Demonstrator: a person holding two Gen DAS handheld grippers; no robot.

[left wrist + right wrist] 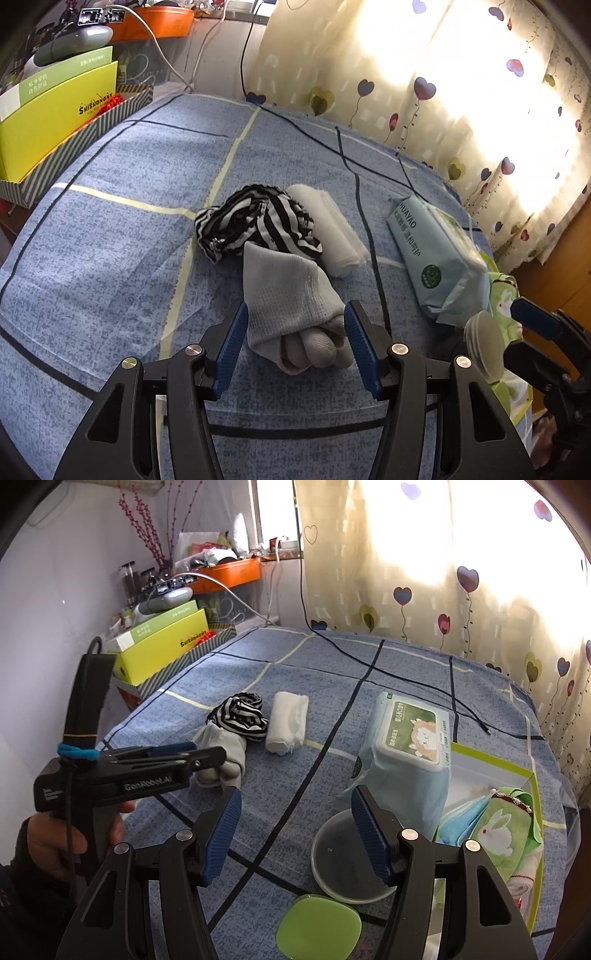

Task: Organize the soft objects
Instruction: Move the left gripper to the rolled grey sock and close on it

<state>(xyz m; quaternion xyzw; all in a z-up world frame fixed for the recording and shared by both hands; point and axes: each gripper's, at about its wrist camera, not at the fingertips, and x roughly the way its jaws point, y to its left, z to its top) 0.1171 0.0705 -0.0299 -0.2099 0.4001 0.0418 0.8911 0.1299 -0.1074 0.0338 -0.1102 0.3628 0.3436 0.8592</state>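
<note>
1. Nearest to us, the left gripper [295, 347] has its jaws wide, straddling the grey sock bundle [291, 302] on the bed [92, 258], pads not pressing yet.
2. The right gripper [295, 834] hangs empty with jaws wide over a clear lid [336, 864].
3. The bundle looks light and squishy, so we'd pinch across its thick rolled end.
4. Just behind lie the striped cloth [255, 221] and white roll [332, 229].

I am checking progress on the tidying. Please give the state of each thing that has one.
Left hand-held gripper: open, around the grey sock.
Right hand-held gripper: open, empty.
Grey sock: lying on the bed.
Striped cloth: crumpled.
White towel: rolled.
Wipes pack: lid closed.
Green box: open, cloths inside.
</note>
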